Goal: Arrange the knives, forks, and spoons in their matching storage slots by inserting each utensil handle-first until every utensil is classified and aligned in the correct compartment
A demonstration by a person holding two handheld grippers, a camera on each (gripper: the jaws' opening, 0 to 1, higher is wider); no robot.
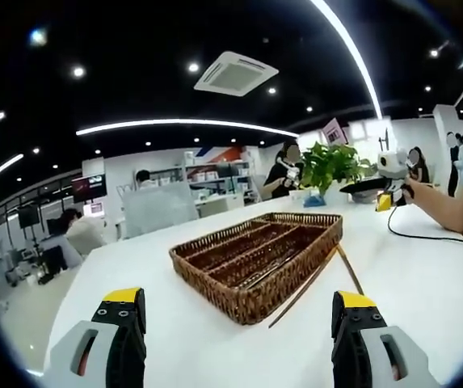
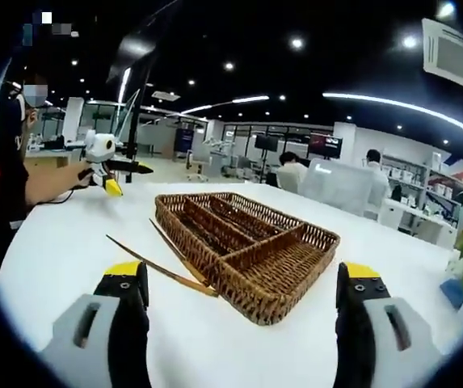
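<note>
No legible writing; wicker tray (image 2: 247, 250) between 2 parted hand-held grippers.

The left claw (image 1: 239, 323) has its jaws spread wide, rising at 7 and 5 o'clock in the left gripper view and holding nothing. The right claw (image 2: 243, 299) is likewise parted wide and empty, above the surface (image 2: 69, 242).
</note>
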